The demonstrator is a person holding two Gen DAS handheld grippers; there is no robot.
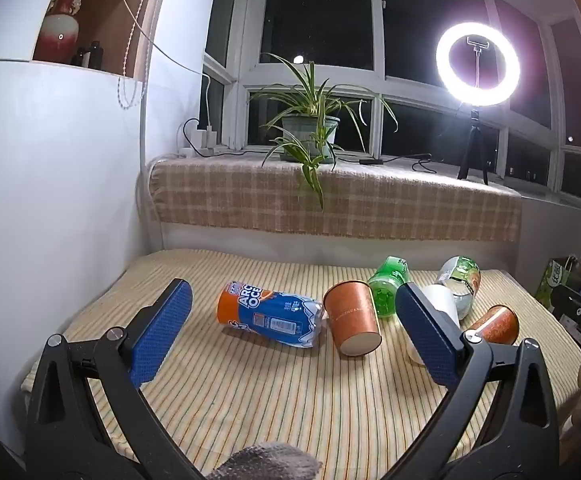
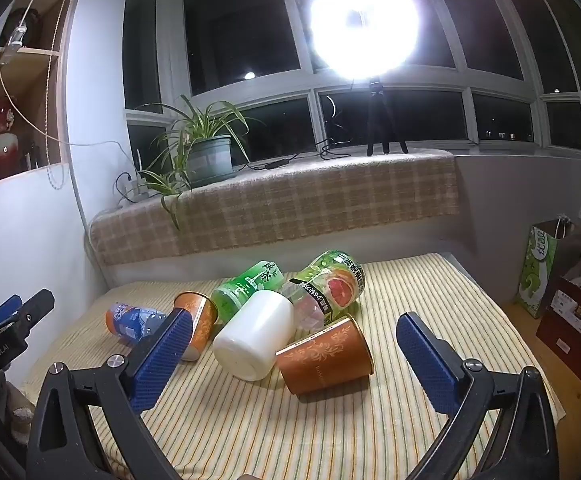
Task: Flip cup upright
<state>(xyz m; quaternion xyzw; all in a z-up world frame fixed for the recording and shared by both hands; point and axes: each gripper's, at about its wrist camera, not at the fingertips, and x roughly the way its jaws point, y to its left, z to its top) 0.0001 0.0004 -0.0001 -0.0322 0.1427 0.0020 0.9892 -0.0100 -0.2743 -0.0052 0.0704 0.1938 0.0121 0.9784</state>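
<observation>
Blue-padded, your left gripper [image 1: 292,312] gapes wide and empty above the striped yellow cloth [image 1: 250,400]; the copper-orange paper cup [image 1: 352,318] lies on its side between its fingers, beside an orange-and-blue bottle [image 1: 270,316]. From the right wrist, your right gripper [image 2: 294,346] is equally wide and empty, framing a toppled white plastic cup [image 2: 254,338] touching a second copper-orange cup [image 2: 326,358].

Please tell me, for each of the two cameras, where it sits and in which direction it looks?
Left wrist: on the open left hand-held gripper, looking over the striped cloth toward the window; its own blue fingers show.
Right wrist: on the open right hand-held gripper, same direction, from further right; its fingers show, and the left gripper at the left edge.
Shared: white cup, two brown cups, bottles, plant, ring light.
</observation>
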